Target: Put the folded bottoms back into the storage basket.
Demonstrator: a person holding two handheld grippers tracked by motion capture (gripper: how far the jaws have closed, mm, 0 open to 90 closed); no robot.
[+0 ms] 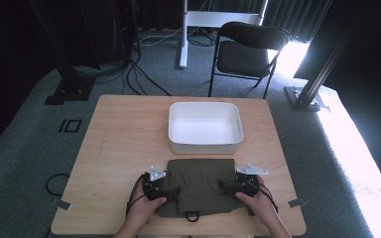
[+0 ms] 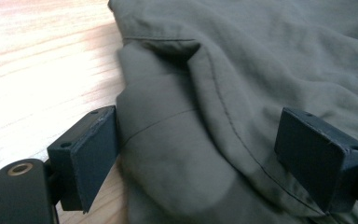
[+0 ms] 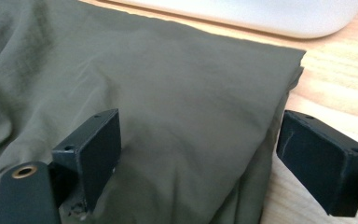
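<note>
- Olive-green folded garment [image 1: 200, 184]: creased, lying flat on the table [image 1: 119, 144].
- Left gripper [image 2: 200, 154]: jaws wide, straddling its edge, unclamped.
- Right gripper [image 3: 200, 154]: likewise wide, straddling the opposite edge.

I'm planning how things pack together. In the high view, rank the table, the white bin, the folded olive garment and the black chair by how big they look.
1. table
2. white bin
3. folded olive garment, close to the bin, so that pair is unsure
4. black chair, though it stands farther from the camera
</note>
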